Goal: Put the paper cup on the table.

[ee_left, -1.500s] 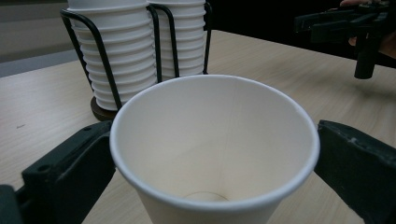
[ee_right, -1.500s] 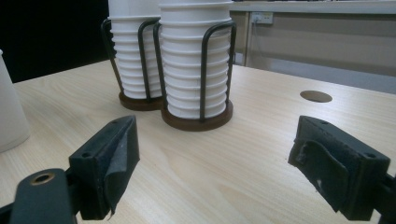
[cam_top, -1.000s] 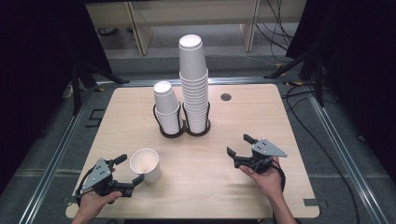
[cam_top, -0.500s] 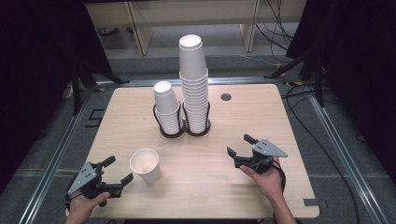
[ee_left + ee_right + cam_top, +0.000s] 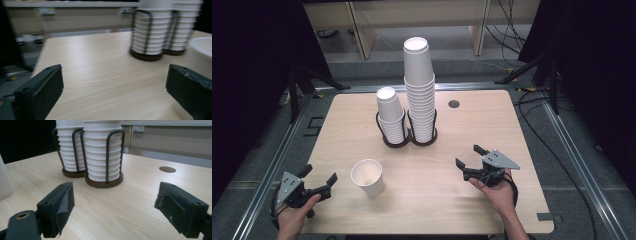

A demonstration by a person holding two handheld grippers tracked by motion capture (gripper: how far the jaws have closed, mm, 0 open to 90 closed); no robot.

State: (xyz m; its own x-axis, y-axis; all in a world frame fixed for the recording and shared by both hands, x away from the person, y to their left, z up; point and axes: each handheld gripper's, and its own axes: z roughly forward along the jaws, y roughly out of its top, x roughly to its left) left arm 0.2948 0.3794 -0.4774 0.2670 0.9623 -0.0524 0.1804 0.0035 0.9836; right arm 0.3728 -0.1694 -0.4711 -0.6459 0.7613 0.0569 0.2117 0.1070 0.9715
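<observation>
Near table front | paper cup (image 5: 367, 176) | white (upright, mouth open)

Even overhead light falls on the pale surface (image 5: 452, 200) — soft, short shadows under the cup (image 5: 368, 177), dark surroundings. The left gripper view is motion-blurred, its stacks (image 5: 160, 32) smeared — the right gripper view is sharper, edges slightly bowed.

So the left hand-held gripper (image 5: 113, 92) has its two black jaws wide apart at the bottom corners of the frame, nothing between them but bare wooden worktop (image 5: 100, 65). Upper right there are two stacks of white cups (image 5: 165, 27) in a dark wire holder (image 5: 146, 53). A single white cup (image 5: 200, 55) peeks in at the right edge, just behind the right jaw.
</observation>
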